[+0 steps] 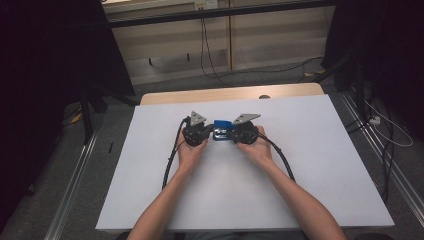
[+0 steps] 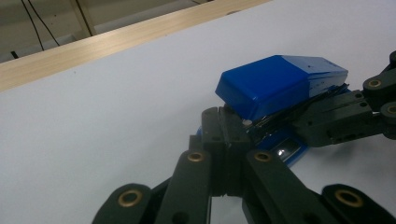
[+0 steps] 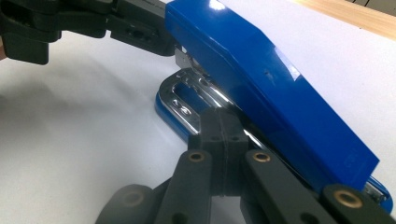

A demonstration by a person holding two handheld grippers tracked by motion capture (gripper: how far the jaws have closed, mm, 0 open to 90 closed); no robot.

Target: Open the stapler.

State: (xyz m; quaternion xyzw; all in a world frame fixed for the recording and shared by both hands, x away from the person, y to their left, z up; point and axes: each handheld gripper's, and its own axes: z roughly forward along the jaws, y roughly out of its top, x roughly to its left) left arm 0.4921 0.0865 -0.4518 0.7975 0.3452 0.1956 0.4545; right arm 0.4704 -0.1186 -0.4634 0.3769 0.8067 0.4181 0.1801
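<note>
A blue stapler with a chrome base lies on the white table top, between my two grippers. My left gripper is shut, its jaws pressed together. In the left gripper view its tips rest at the stapler's front mouth, under the blue top. My right gripper is shut too. In the right gripper view its tips touch the stapler's side, where the top meets the chrome base. Neither pair of jaws has anything between them. A hand holds each gripper.
A strip of bare wood runs along the table's far edge. White surface spreads wide to the left, right and front of the grippers. Cables and metal rails lie on the floor on both sides.
</note>
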